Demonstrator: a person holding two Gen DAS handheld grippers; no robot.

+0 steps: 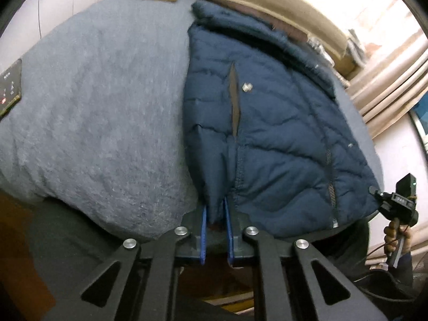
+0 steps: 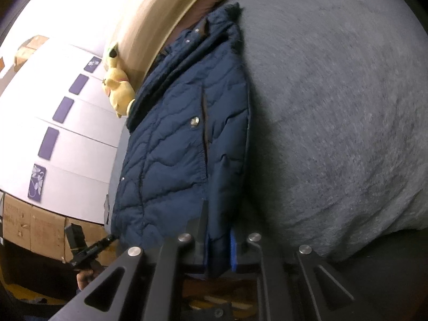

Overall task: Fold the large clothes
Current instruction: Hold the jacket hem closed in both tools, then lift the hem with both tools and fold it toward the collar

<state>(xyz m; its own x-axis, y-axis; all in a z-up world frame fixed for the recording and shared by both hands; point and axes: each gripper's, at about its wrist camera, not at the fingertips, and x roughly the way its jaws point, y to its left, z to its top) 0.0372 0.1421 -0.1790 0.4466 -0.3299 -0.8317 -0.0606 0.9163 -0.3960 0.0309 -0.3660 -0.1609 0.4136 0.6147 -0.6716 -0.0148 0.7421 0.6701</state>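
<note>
A navy quilted puffer jacket point(image 1: 267, 123) lies on a grey blanket point(image 1: 101, 101), folded lengthwise, collar at the far end. My left gripper point(image 1: 216, 208) is shut on the jacket's near hem at its left corner, cloth pinched between the blue pads. In the right wrist view the same jacket point(image 2: 182, 139) lies left of centre, and my right gripper point(image 2: 218, 230) is shut on the hem at its right corner. The other gripper point(image 1: 398, 200) shows at the jacket's far hem corner, held by a hand point(image 1: 396, 238). The left gripper point(image 2: 85, 246) shows low on the left.
A yellow plush toy point(image 2: 119, 91) sits at the bed's head by a beige headboard point(image 2: 149, 26). A dark control panel point(image 1: 10, 88) lies on the blanket's left edge. Cardboard boxes point(image 2: 40, 230) stand by a white wardrobe point(image 2: 80, 139). Curtains point(image 1: 385, 80) hang at the right.
</note>
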